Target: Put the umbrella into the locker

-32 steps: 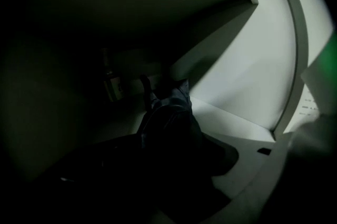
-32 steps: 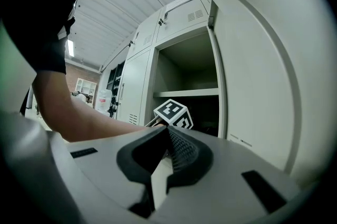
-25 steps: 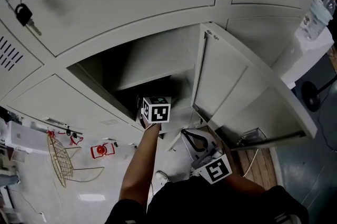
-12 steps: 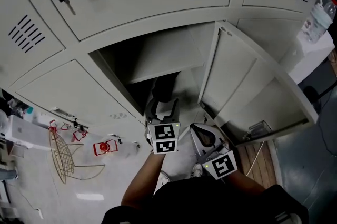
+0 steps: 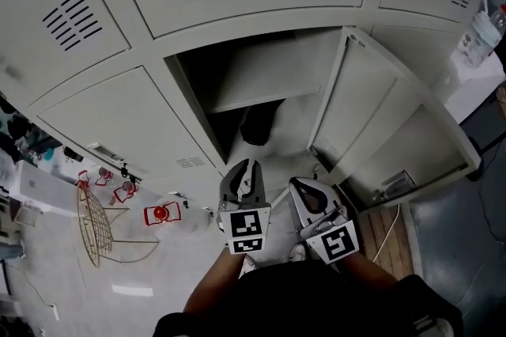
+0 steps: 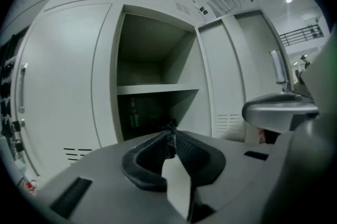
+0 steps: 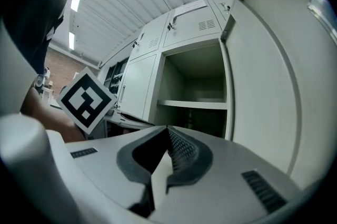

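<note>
Inside, a dark umbrella sits in the boxy (pale metal) locker.

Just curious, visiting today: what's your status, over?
Left gripper closing, empty; right gripper shut, empty. Umbrella inside locker, under shelf. Door open.

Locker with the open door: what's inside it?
A shelf, bare as far as visible. Beneath it lies a dark shape, probably the umbrella. The rest of that lower space is too shadowed to see.
</note>
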